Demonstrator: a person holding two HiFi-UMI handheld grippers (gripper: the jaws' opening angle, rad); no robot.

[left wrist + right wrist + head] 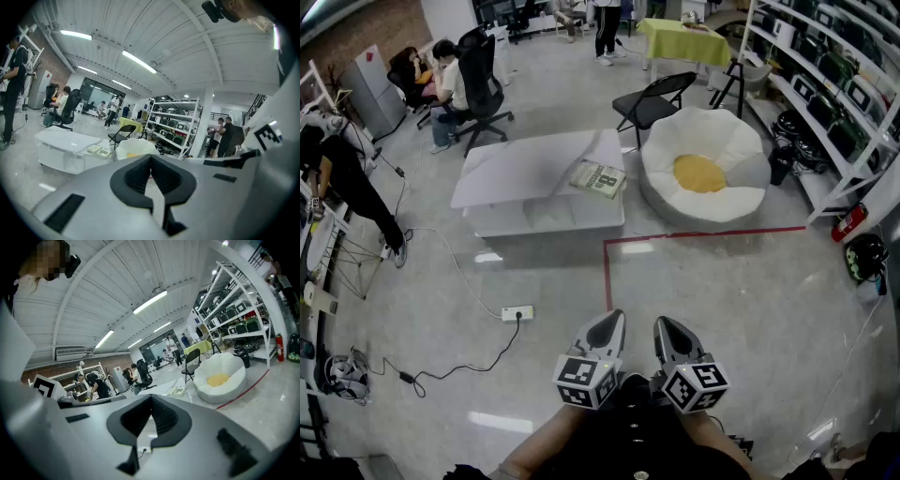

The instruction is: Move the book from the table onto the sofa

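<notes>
The book (598,179) lies flat on the right end of a low white table (516,169), far ahead of me. Just right of the table sits the sofa (705,178), a white bean-bag seat with a yellow middle. My left gripper (606,328) and right gripper (668,332) are held side by side close to my body, well short of the table, both shut and empty. The left gripper view shows its jaws (150,157) together, with the book (99,150) small in the distance. In the right gripper view the jaws (151,399) are together too, with the book (177,391) and sofa (219,377) beyond.
A red tape line (694,235) runs across the floor between me and the sofa. A power strip (517,313) with a cable lies to the left. A black folding chair (652,99) stands behind the table, shelves (825,75) line the right, and people sit at desks (441,80) at the back left.
</notes>
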